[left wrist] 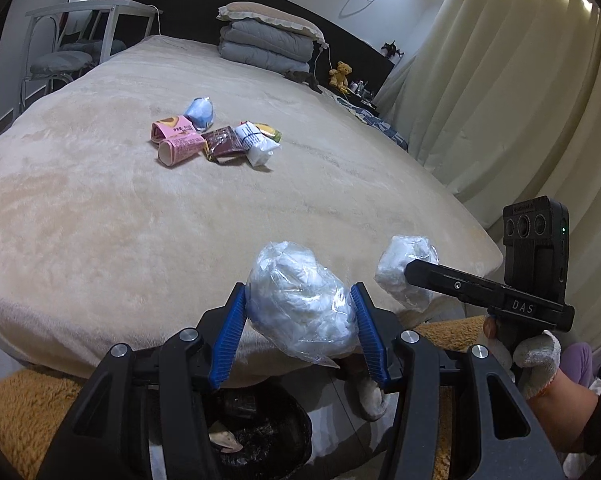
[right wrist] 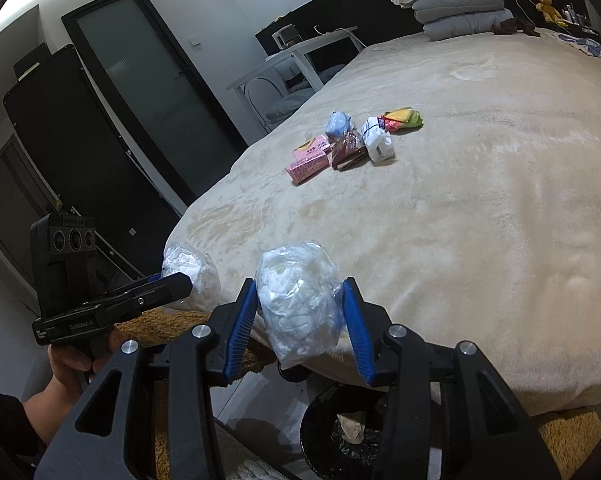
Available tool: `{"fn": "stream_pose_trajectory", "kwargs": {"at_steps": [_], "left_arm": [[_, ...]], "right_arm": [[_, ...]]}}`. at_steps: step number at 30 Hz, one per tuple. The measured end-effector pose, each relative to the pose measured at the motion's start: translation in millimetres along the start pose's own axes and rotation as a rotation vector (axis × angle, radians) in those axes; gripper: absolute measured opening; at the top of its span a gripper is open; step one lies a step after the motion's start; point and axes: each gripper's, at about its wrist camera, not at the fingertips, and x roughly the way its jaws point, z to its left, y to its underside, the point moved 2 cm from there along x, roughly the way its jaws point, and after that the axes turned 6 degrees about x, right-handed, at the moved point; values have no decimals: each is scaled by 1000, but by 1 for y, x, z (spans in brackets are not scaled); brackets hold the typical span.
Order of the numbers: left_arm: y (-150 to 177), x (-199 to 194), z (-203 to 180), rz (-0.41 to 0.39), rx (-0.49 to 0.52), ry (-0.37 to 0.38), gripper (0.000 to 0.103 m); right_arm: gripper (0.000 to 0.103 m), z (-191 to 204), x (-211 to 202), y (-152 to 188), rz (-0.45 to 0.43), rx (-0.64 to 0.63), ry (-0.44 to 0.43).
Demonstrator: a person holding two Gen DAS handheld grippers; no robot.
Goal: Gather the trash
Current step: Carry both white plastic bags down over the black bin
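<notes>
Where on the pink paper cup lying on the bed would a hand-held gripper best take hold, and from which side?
Grip the pink paper cup across its round wall near the middle, coming down from above. It lies on its side with the open mouth toward the near-left, so the curved sides are exposed. A pink carton and a brown wrapper crowd its far end, so staying toward the mouth end looks safer.

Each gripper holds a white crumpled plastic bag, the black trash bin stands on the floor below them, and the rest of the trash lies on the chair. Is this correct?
One detail is wrong: the remaining trash lies on the bed, not on the chair, as the left wrist view shows. The rest holds: the left gripper and right gripper each hold a crumpled plastic bag above the black trash bin.
</notes>
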Motion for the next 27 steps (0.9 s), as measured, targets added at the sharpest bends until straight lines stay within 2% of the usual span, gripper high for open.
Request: {"fn": "stream_pose_trajectory", "kwargs": {"at_steps": [11, 18, 25, 27], "left_arm": [[33, 7, -10, 82, -12, 17, 50], [56, 31, -12, 228, -13, 17, 50], [79, 65, -4, 412, -41, 34, 50], [85, 73, -3, 451, -29, 17, 50]], "right_arm": [[45, 1, 12, 33, 111, 20, 3], [45, -12, 32, 49, 236, 86, 31], [45, -30, 52, 69, 365, 138, 69], [45, -35, 58, 75, 401, 148, 87]]}}
